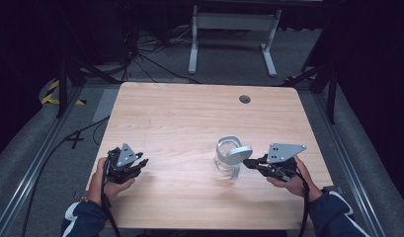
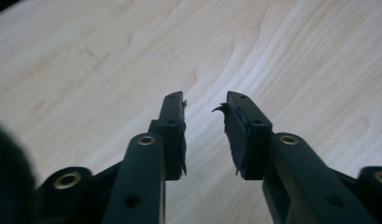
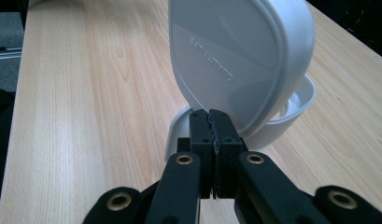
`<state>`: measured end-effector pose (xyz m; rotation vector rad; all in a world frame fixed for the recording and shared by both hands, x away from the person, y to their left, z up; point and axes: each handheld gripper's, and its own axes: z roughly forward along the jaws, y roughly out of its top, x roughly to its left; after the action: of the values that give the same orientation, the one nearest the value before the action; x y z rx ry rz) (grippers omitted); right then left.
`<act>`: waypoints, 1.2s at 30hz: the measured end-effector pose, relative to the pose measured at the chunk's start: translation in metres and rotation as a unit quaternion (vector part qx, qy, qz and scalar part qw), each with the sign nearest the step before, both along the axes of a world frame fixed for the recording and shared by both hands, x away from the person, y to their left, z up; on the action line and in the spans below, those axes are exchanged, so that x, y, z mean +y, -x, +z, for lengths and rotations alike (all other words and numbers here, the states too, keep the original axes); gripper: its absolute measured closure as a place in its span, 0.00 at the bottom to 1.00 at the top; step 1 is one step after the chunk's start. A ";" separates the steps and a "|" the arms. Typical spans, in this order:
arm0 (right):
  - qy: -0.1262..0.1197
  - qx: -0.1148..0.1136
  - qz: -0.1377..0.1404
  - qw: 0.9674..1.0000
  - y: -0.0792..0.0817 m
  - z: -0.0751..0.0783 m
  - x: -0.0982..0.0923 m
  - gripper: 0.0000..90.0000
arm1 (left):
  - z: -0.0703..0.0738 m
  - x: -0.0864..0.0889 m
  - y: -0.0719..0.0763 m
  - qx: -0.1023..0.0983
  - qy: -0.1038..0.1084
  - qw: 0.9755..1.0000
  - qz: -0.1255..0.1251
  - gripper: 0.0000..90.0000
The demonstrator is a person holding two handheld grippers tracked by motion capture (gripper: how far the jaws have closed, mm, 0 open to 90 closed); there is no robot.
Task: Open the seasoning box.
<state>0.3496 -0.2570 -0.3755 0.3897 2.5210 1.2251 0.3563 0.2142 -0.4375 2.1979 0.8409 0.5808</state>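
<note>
Right now my container (image 1: 228, 157), a pale translucent tub, sits on the wooden table (image 1: 189, 118) toward the near right, and its grey lid (image 1: 235, 154) stands tilted up off the rim rather than lying flat on it. From the right gripper view I see the lid (image 3: 240, 60) leaning steeply with faint embossed lettering on its face, and the open container (image 3: 291, 114) behind and beneath it. My right gripper (image 1: 249, 162) reaches in from the right at the lid's edge; in its own view the right gripper (image 3: 211, 126) has its jaws pressed together right at the lid's lower rim, and they seem to pinch that rim, though the contact itself is hidden behind the tips.

My left gripper (image 1: 140, 163) is well apart from the container, over the near left part of the table, held in my left hand (image 1: 103, 180). In the left gripper view the left gripper (image 2: 205, 116) has its jaws spread with bare wood grain between them, and the pads (image 2: 235, 135) look frayed at their edges.

A round grommet hole (image 1: 245, 99) sits near the table's far edge.
</note>
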 end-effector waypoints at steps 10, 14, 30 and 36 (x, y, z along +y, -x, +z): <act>0.029 -0.023 -0.021 0.999 0.010 0.003 -0.016 0.95 | -0.027 0.012 0.009 0.037 0.001 0.999 0.006 0.49; 0.055 -0.031 -0.034 0.997 0.014 0.001 -0.023 0.92 | -0.033 0.011 0.009 0.045 -0.003 0.999 0.010 0.42; 0.079 -0.008 -0.123 0.989 0.021 -0.038 -0.085 0.65 | -0.043 0.021 0.010 0.061 0.046 0.997 0.027 0.30; 0.058 0.016 -0.165 0.984 0.026 -0.062 -0.125 0.51 | -0.043 0.022 0.009 0.062 0.041 0.997 0.030 0.27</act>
<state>0.3240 -0.3817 -0.4373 0.7677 2.4117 0.9478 0.3477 0.2358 -0.4807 2.1572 0.9804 0.4336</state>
